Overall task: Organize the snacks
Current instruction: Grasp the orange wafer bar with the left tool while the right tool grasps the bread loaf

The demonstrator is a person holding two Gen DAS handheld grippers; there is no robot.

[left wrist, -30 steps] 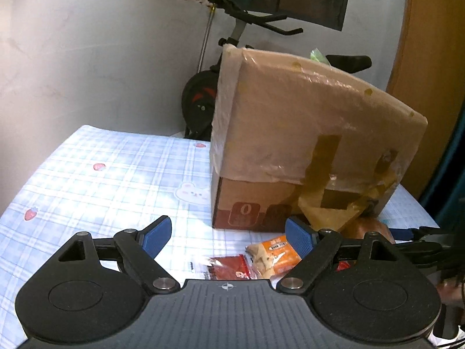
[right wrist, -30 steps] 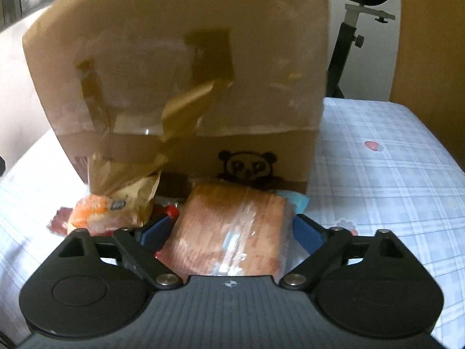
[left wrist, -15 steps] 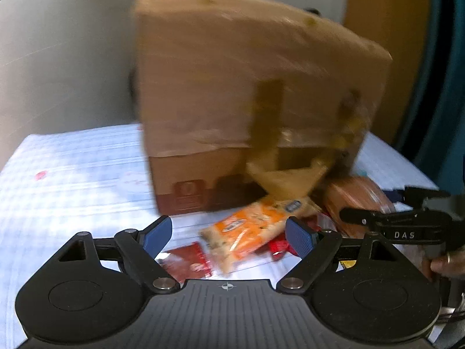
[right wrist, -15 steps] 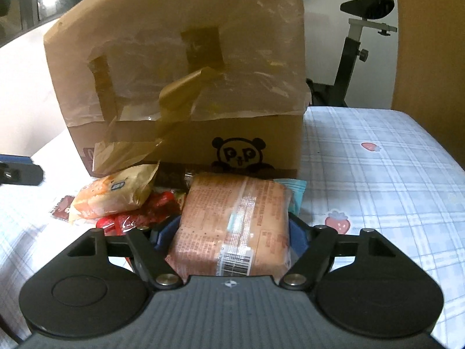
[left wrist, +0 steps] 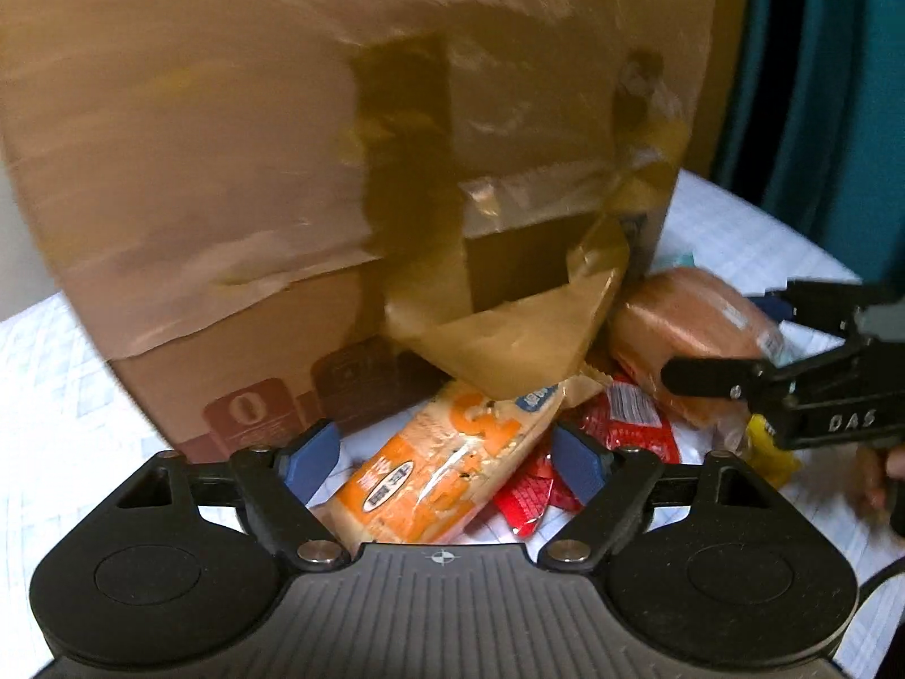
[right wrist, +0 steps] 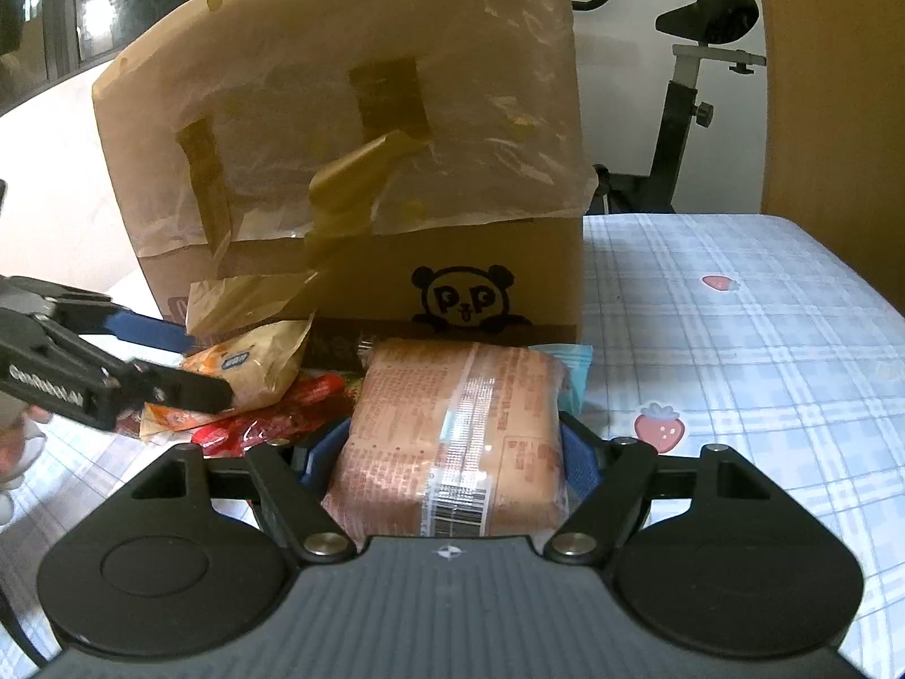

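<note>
A tall cardboard box (left wrist: pixel 350 181) with loose brown tape stands on the checked tablecloth; it also shows in the right wrist view (right wrist: pixel 350 170). My left gripper (left wrist: pixel 444 461) is open, its blue pads either side of an orange snack pack (left wrist: pixel 447 475) that lies in front of the box. Red sachets (left wrist: pixel 628 424) lie beside the pack. My right gripper (right wrist: pixel 447 452) is shut on a brown wrapped bread pack (right wrist: pixel 452 430), also seen in the left wrist view (left wrist: pixel 690 328). The orange pack (right wrist: pixel 249 368) and the left gripper's fingers (right wrist: pixel 169 385) show at the left of the right wrist view.
A pale blue packet (right wrist: pixel 574 362) lies behind the bread pack, a yellow packet (left wrist: pixel 763 452) under the right gripper. The strawberry-print tablecloth (right wrist: pixel 735 373) stretches right of the box. An exercise bike (right wrist: pixel 696 85) stands behind the table. A teal curtain (left wrist: pixel 820 85) hangs at the right.
My left gripper has moved forward and right, so the orange pack now lies between its open pads. My right gripper has closed on the bread pack and drawn back a little.
</note>
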